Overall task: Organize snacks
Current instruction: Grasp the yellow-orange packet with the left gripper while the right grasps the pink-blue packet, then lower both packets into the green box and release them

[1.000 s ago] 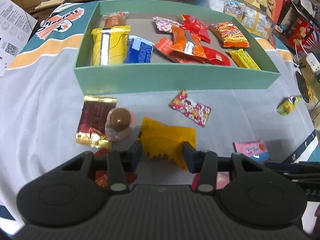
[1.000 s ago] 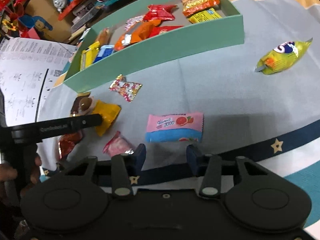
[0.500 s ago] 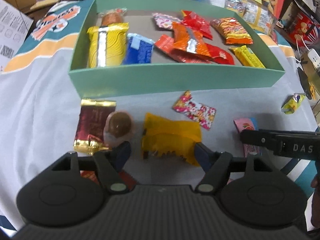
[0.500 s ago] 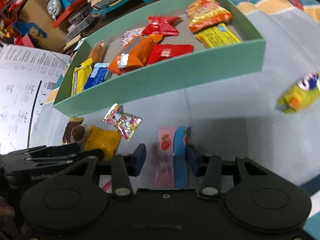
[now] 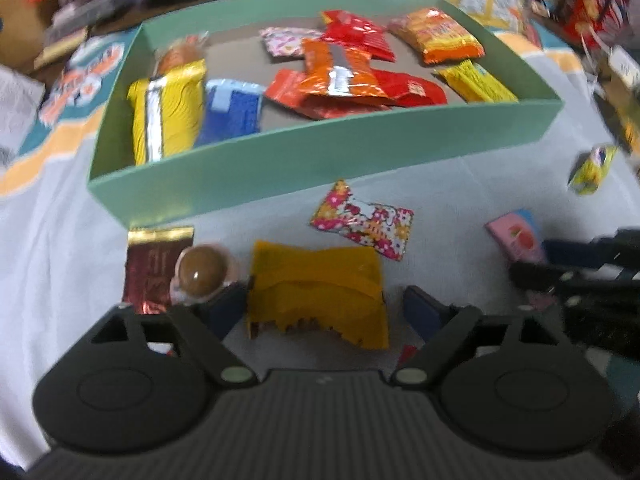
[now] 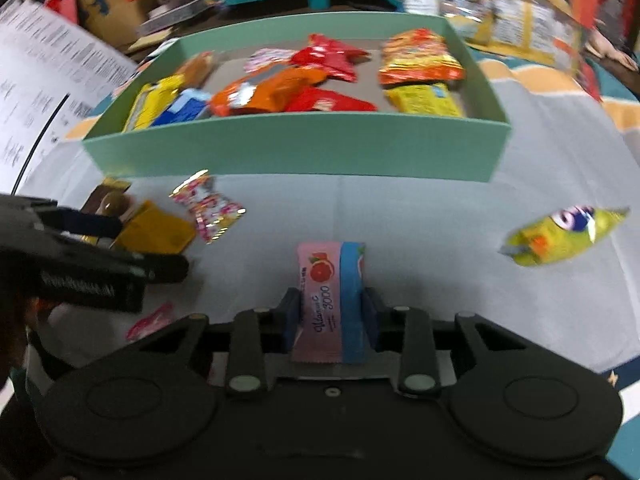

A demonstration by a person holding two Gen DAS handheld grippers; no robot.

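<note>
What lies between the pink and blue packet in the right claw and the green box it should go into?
Nothing visible blocks it. The pink and blue packet sits between the fingers of the right claw, which is closing on it. Bare cloth lies ahead up to the green box; its near wall must be cleared. The flowered candy lies off left.

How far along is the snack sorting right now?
Roughly half done. Many packets already lie in the green box. In hand: the right gripper is closing on the pink and blue sachet; the left gripper stands open around the yellow packet. Left on the cloth: floral candy, chocolate ball, dark red wrapper, yellow-green pack.
</note>
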